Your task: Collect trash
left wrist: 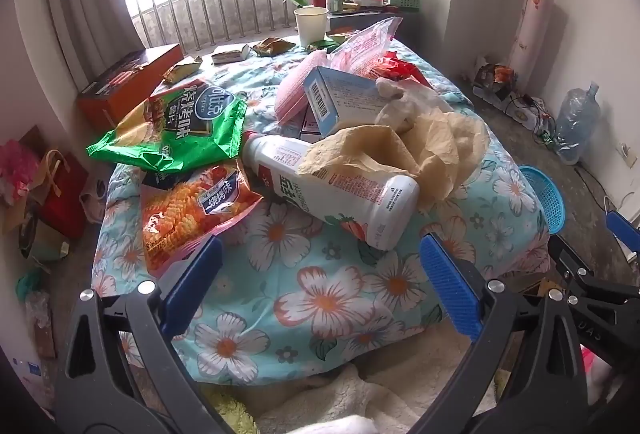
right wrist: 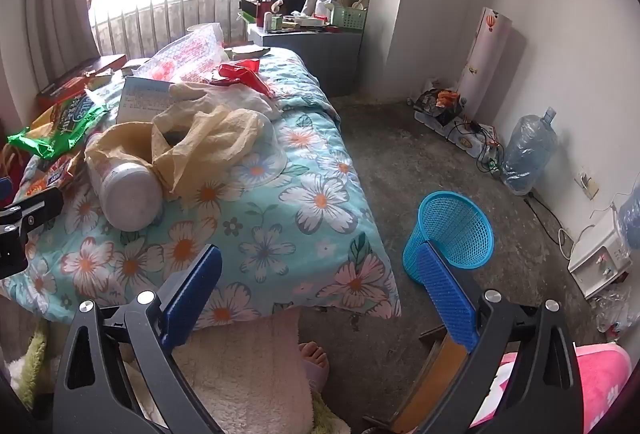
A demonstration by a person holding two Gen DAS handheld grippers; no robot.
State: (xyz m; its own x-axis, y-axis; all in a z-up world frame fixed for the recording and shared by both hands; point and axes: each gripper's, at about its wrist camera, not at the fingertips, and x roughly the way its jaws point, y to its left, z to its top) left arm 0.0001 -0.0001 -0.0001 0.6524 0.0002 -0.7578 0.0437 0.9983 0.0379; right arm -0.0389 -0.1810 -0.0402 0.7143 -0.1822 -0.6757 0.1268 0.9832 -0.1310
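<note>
With both the left gripper and right gripper wide apart and empty, best to straddle the white bottle across its middle, squeeze firmly, then carry to the blue basket.

Crumpled paper hides the bottle's middle, apparently.

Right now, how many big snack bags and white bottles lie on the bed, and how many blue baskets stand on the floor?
big snack bags: 2, a green bag and an orange bag
white bottle: 1
blue basket: 1
total: 4
</note>
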